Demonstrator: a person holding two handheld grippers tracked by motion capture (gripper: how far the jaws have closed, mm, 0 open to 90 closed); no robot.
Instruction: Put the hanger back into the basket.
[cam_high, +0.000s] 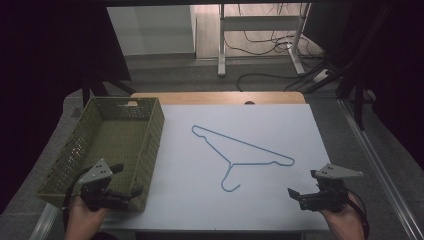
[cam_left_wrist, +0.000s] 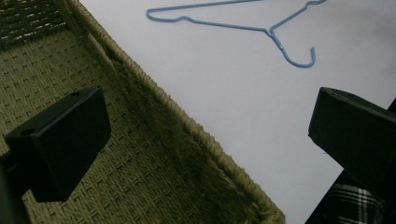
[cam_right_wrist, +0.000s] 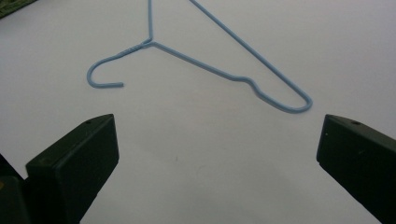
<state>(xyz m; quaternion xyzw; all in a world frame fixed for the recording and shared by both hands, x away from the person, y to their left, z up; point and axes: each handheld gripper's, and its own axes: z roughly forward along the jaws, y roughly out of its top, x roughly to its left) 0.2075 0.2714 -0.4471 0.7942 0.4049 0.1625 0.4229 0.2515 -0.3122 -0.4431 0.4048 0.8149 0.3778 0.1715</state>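
With both my left gripper (cam_high: 125, 179) and right gripper (cam_high: 301, 186) wide open and empty, I should reach for the blue hanger (cam_high: 240, 156) lying flat mid-surface, right of the basket (cam_high: 150, 150), pinching its thin wire squarely.

White table (cam_high: 280, 210), hanger (cam_high: 240, 152), basket (cam_high: 150, 145)

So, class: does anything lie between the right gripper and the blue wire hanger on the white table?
Nothing visible does. The right gripper, jaws open, faces the blue wire hanger across bare white table. The green woven basket sits off at the table's left, by the left gripper.
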